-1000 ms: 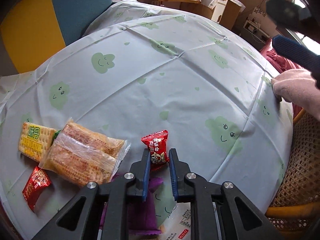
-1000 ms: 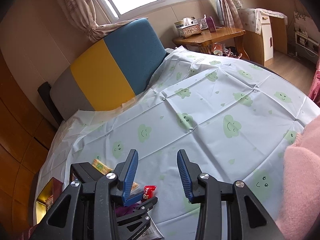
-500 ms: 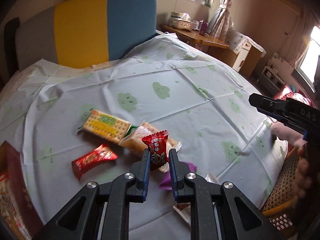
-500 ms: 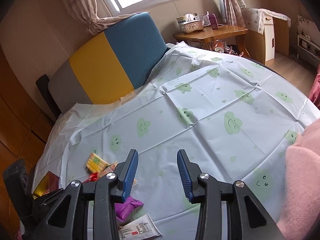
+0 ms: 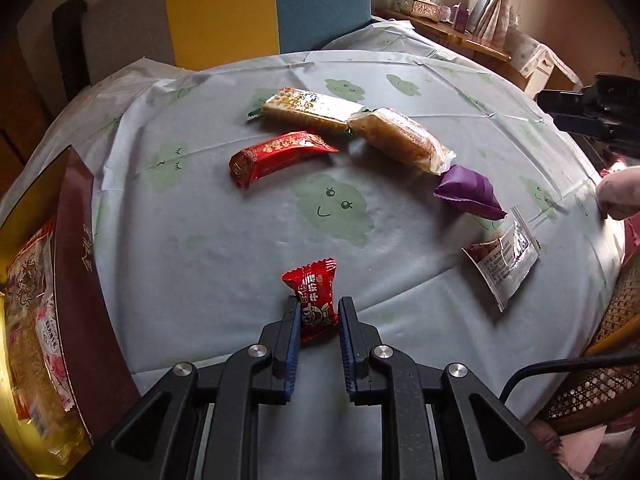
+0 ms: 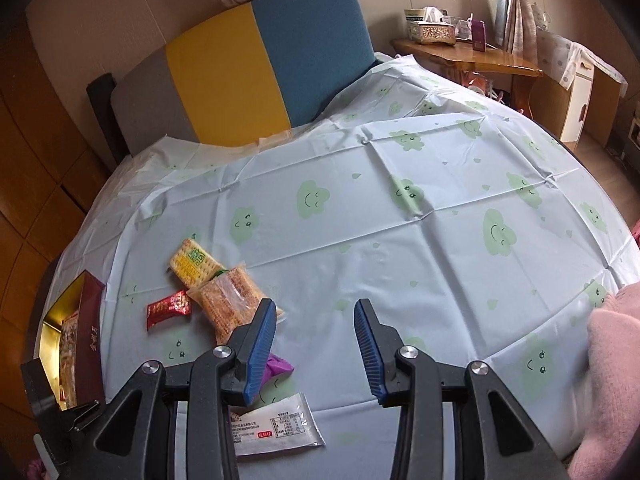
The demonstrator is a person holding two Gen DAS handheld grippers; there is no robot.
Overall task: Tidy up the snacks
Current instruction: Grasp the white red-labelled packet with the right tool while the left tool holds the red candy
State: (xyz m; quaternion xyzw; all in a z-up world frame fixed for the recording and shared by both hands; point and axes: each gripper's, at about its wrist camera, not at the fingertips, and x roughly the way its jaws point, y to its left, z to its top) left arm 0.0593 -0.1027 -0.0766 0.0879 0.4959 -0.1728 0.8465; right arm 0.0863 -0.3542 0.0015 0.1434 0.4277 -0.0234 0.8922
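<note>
My left gripper (image 5: 319,312) is shut on a small red candy packet (image 5: 313,292), held above the table's near left part. Beyond it on the tablecloth (image 5: 240,248) lie a long red bar (image 5: 276,155), a yellow cracker pack (image 5: 306,110), a clear-wrapped pastry (image 5: 398,140), a purple packet (image 5: 468,190) and a white sachet (image 5: 506,256). A dark red box (image 5: 80,264) with snack bags inside stands at the left edge. My right gripper (image 6: 316,332) is open and empty above the table, with the purple packet (image 6: 280,366) and white sachet (image 6: 276,424) beneath its left finger.
A grey, yellow and blue seat back (image 6: 256,60) stands behind the table. A wooden side table (image 6: 468,60) with a tissue box is at the back right. A pink sleeve (image 6: 604,380) rests on the table's right edge. A wicker chair (image 5: 600,380) is at the near right.
My left gripper carried the red candy packet leftward, and the box at the left edge has come into its view. The right gripper shifted slightly left and rolled, staying open.
</note>
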